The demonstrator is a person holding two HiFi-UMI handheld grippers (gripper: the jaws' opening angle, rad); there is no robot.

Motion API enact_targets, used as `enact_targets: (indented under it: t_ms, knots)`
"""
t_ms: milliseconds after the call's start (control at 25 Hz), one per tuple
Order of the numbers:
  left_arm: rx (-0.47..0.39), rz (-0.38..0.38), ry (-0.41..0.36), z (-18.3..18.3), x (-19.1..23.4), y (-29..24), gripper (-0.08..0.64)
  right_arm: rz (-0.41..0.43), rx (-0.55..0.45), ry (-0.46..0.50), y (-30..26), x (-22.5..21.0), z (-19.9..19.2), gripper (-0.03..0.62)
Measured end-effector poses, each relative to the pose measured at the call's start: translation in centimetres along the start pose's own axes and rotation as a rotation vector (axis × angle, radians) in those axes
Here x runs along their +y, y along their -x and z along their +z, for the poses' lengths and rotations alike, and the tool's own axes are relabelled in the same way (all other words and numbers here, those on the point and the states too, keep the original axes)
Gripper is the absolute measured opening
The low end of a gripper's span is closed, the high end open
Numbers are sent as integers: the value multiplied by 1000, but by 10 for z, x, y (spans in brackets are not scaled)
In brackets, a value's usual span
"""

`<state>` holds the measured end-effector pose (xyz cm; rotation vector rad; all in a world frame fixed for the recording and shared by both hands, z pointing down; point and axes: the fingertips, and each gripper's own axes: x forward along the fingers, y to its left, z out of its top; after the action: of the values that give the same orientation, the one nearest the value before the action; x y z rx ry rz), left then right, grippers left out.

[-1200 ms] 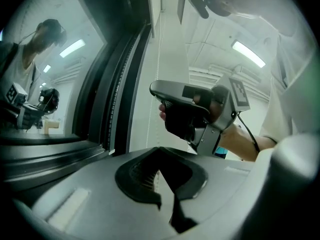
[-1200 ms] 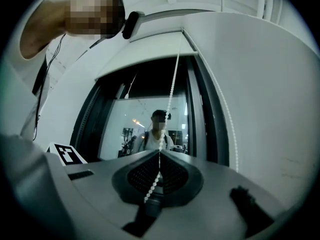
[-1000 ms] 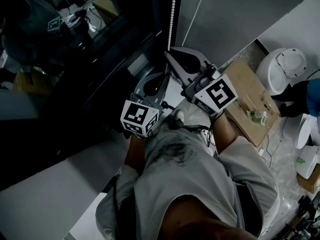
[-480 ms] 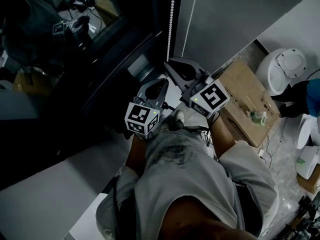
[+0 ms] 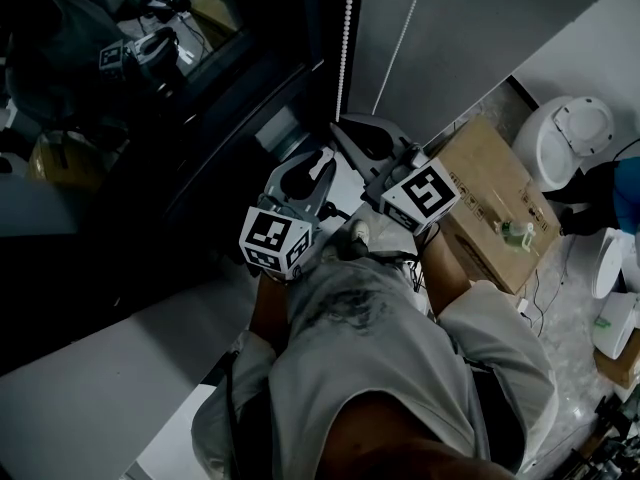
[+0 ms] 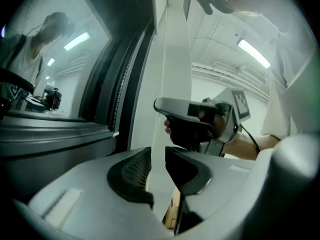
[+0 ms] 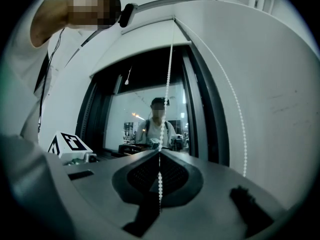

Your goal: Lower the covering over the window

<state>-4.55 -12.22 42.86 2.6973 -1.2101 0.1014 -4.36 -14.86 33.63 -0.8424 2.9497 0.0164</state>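
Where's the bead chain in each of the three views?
Head view: bead chain top centre, dropping toward the right gripper.
Left gripper view: bead chain faint, centre, between the left gripper's just-opened jaws.
Right gripper view: bead chain centre, pinched in shut jaws.
Shared landmark: dark window frame.

The head camera sits above the person and faces steeply down past the torso [image 5: 380, 348]. It takes in the left gripper [image 5: 318, 160] and the right gripper [image 5: 340, 125] at close range, in front of the window [image 5: 150, 78].

The left gripper camera looks along its own fingers [image 6: 130, 174], close beside the window frame [image 6: 125, 84]. It shows the right gripper [image 6: 165, 106] from the side.

The right gripper camera faces the window [image 7: 145, 114] squarely, very near the bead chain [image 7: 167, 94].

All three views share the bead chain [image 5: 346, 28] and the window.
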Motion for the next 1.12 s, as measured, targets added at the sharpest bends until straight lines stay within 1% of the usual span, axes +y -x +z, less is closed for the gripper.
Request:
enact_targets:
  t_ms: [120, 240, 440, 560, 720, 840, 880, 920, 960, 1120]
  knots:
    - [-50, -1, -18, 26, 2, 4, 97, 3, -4, -1, -1, 0, -1, 17]
    - [-93, -6, -59, 56, 1, 6, 98, 9, -16, -10, -1, 1, -1, 17]
    - [-189, -11, -115, 111, 1, 7, 103, 2, -28, -17, -1, 1, 0, 17]
    - [-255, -30, -147, 146, -1, 4, 106, -1, -13, -9, 0, 1, -2, 17]
    - [-296, -69, -198, 181, -12, -9, 111, 13, -14, 7, 2, 5, -2, 17]
    - [-313, -74, -214, 194, -16, -15, 111, 21, -17, 9, 3, 7, -3, 17]
    - [-318, -67, -222, 197, -16, -16, 89, 20, -16, 7, 3, 7, -5, 17]
    - [-321, -60, -230, 198, -16, -16, 39, 20, -15, 9, 2, 8, -6, 17]
    - [-323, -57, -236, 198, -16, -15, 25, 18, -12, 16, 2, 8, -6, 17]
    - [-291, -56, -232, 187, -17, -17, 15, 22, 21, 26, 4, 8, -19, 17]
